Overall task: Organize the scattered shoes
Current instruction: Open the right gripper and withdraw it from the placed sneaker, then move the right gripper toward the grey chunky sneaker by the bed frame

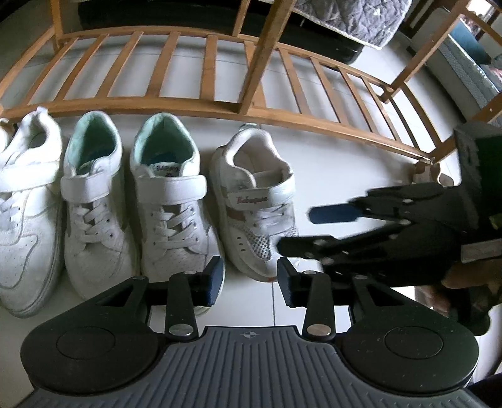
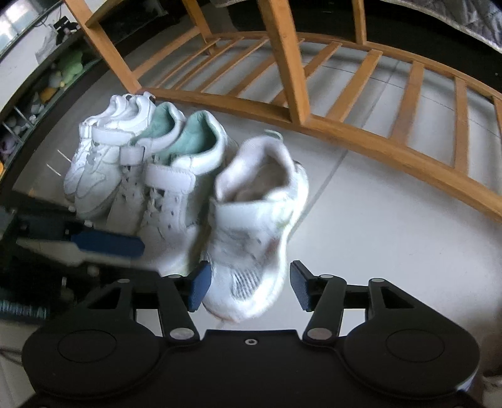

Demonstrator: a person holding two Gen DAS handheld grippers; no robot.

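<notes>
Several white sneakers stand in a row on the pale tiled floor, heels toward a wooden rack. The rightmost one is a strap sneaker with pink trim and a mesh toe [image 1: 254,201]; it also shows in the right wrist view [image 2: 254,226]. Left of it is a pair with mint lining [image 1: 169,194] [image 1: 94,201], then another white sneaker [image 1: 25,201]. My left gripper [image 1: 251,281] is open, low in front of the row's right end. My right gripper [image 2: 248,288] is open, its pads either side of the pink-trim sneaker's toe. It shows from the side in the left wrist view [image 1: 301,229].
A low slatted wooden rack [image 1: 219,84] runs behind the shoes, with upright posts [image 1: 266,53]. A grey quilt [image 1: 351,18] hangs at the upper right. Shelves with soft toys [image 2: 56,78] stand at the far left of the right wrist view.
</notes>
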